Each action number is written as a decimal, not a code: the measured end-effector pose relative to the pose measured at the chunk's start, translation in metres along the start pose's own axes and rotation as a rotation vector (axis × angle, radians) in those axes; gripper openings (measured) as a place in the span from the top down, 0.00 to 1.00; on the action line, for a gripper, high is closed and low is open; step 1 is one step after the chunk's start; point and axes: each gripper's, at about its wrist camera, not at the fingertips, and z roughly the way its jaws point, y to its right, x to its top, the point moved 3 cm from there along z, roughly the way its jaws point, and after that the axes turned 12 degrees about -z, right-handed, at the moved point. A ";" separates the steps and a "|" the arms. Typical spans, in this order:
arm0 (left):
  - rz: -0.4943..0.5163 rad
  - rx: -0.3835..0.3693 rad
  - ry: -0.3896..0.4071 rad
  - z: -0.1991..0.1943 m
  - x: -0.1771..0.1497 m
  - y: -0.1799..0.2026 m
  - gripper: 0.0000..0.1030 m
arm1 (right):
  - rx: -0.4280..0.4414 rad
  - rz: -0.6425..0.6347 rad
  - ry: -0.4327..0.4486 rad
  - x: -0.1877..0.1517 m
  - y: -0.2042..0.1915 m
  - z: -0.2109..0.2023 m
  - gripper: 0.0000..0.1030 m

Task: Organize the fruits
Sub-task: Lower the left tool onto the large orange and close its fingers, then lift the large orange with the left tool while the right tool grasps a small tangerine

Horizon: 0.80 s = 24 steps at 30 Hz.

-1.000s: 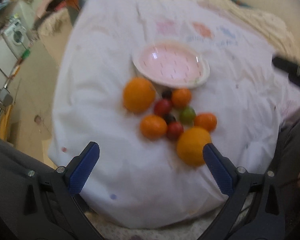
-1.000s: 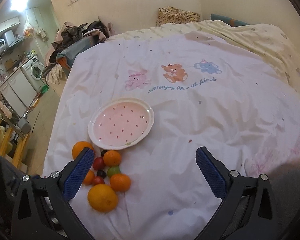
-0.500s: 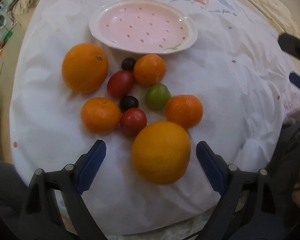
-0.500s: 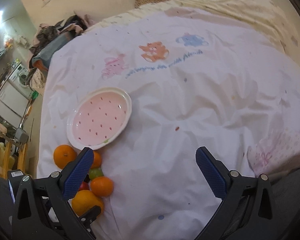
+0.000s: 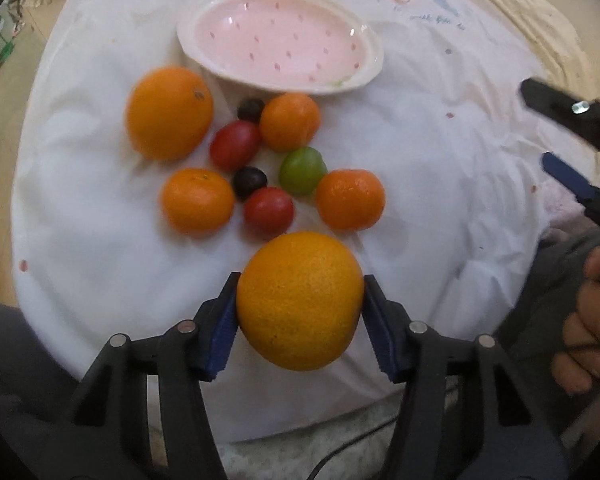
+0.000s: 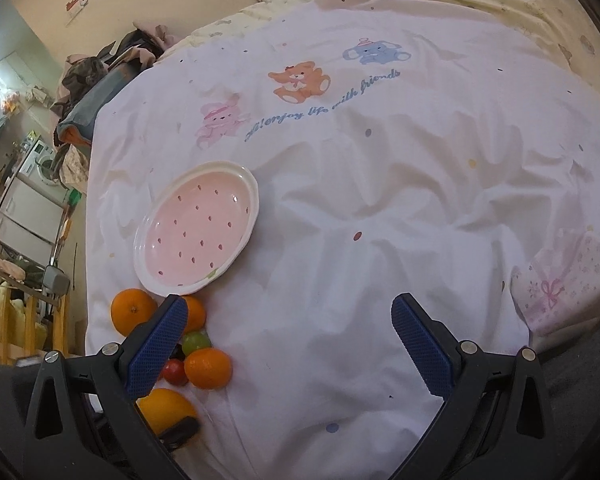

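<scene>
Closing on the nearest large orange, the left tongs have just been narrowing until both blue pads are touching its sides, while the other fruit cluster is lying on the bed sheet just before the pink plate, which is holding nothing, so the sorting is judged barely begun. To the right, the right tongs are hanging open over bare sheet, gripping nothing. Only the left view is showing the pad contact; only the right view is showing the printed animals.
</scene>
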 end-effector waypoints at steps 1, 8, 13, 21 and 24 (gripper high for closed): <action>0.018 -0.002 0.025 -0.011 0.000 -0.003 0.48 | 0.012 0.003 -0.005 0.000 0.000 0.000 0.00; 0.032 0.024 0.173 -0.060 0.028 -0.028 0.48 | 0.181 0.002 -0.145 -0.009 -0.019 0.025 0.03; 0.010 0.088 0.244 -0.070 0.051 -0.045 0.48 | 0.203 -0.077 -0.252 -0.028 -0.046 0.052 0.24; 0.008 0.043 0.245 -0.065 0.061 -0.049 0.48 | 0.232 -0.127 -0.334 -0.040 -0.071 0.082 0.33; 0.003 0.043 0.250 -0.063 0.060 -0.051 0.48 | 0.206 -0.153 -0.346 -0.043 -0.074 0.088 0.50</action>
